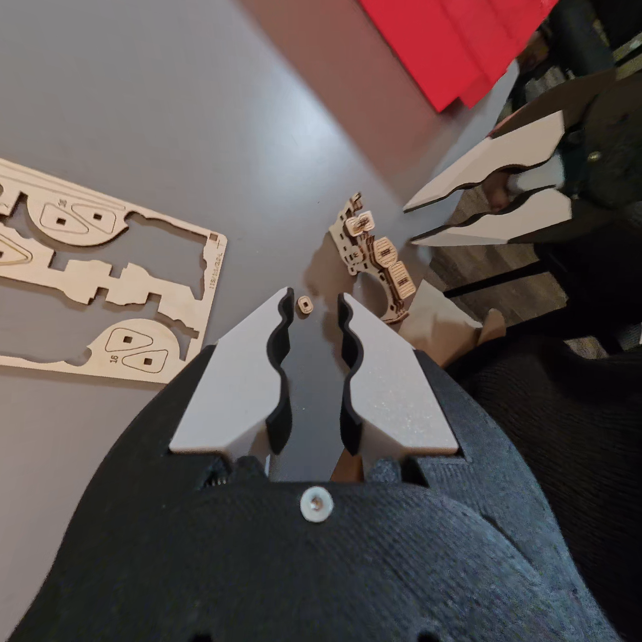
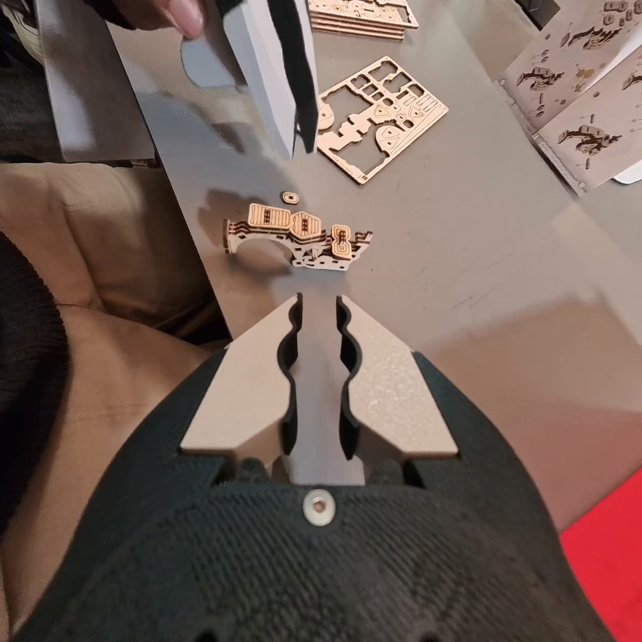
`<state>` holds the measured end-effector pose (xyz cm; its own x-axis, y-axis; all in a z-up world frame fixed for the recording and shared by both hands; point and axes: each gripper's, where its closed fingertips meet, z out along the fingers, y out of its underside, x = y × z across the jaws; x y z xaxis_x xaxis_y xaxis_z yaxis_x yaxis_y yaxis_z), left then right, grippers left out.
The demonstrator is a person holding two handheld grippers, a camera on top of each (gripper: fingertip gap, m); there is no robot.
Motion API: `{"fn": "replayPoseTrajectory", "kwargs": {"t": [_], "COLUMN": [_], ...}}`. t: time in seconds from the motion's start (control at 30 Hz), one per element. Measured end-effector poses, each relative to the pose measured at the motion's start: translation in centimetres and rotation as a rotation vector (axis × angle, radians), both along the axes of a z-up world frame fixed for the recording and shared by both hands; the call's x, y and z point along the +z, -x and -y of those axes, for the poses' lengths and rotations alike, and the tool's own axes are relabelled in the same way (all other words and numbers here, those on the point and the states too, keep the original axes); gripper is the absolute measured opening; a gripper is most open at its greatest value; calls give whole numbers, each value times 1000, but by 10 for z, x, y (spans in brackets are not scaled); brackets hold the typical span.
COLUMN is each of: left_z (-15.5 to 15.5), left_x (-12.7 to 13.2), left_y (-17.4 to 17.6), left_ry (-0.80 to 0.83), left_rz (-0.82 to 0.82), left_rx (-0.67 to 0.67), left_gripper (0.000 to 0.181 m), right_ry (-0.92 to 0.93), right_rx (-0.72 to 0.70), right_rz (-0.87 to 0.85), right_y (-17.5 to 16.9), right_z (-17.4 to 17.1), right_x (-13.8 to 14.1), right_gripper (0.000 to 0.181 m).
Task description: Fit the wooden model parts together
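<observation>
A part-built wooden model point(image 1: 377, 258) lies on the grey table near its edge; it also shows in the right wrist view point(image 2: 295, 238). A small oval wooden piece with a square hole point(image 1: 304, 306) lies loose beside it, also seen in the right wrist view point(image 2: 291, 197). My left gripper point(image 1: 315, 295) is open and empty, its tips just above and either side of the small piece. My right gripper point(image 2: 318, 297) is open and empty, a short way in front of the model. Each gripper shows in the other's view: the right one point(image 1: 408, 224), the left one point(image 2: 300, 147).
A punched-out wooden parts sheet point(image 1: 104, 278) lies left of the model, also in the right wrist view point(image 2: 378, 121). A stack of sheets point(image 2: 361, 17) and an open instruction booklet point(image 2: 583, 104) lie farther back. A red sheet point(image 1: 462, 45) lies at the table's far side. A person's legs point(image 2: 87, 260) are past the table edge.
</observation>
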<state>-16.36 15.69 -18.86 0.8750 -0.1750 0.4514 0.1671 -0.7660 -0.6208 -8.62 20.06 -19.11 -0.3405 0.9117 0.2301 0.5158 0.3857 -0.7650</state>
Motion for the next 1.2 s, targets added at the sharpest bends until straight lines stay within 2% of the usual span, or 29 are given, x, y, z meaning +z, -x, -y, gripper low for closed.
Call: {"fn": "replayPoseTrajectory", "kwargs": {"t": [0.03,0.17,0.33,0.43,0.53,0.67,0.73,0.8,0.87,0.97,1.1,1.2], "left_z": [-1,-1,-2,-3,-4,-12,-14,-15,-15,-12,-11,-10], "left_x": [4,12,11,9,15,4,-2,-6,-10,-12,-3,8], "left_y": [0,-14,-43,-53,-58,-51,-55,-58,-61,-62,-60,-56], "left_ry": [-19,-79,-112,-95,-104,-80,-71,-66,-59,-58,-108,-161], "left_rz": [0,16,114,190,258,172,130,95,62,39,70,111], "left_rx": [5,-30,-99,-111,-120,-59,-62,-75,-94,-117,-125,-123], "left_gripper": [24,21,25,36,57,61,62,59,53,29,22,19], "right_ry": [0,4,28,46,-1,-38,-11,25,81,155,208,199], "right_rx": [-1,-4,1,12,19,3,-4,6,50,106,129,98], "right_rz": [-1,-5,-9,-17,-16,-9,-5,35,90,98,53,19], "right_y": [0,-1,0,2,5,13,21,26,27,25,21,17], "right_z": [-1,-4,-5,-1,-3,-12,-14,-14,-7,3,9,2], "right_x": [0,0,-1,1,-2,-8,-8,-14,-23,-23,-9,-2], "right_gripper": [18,19,18,18,20,23,31,45,51,46,41,45]}}
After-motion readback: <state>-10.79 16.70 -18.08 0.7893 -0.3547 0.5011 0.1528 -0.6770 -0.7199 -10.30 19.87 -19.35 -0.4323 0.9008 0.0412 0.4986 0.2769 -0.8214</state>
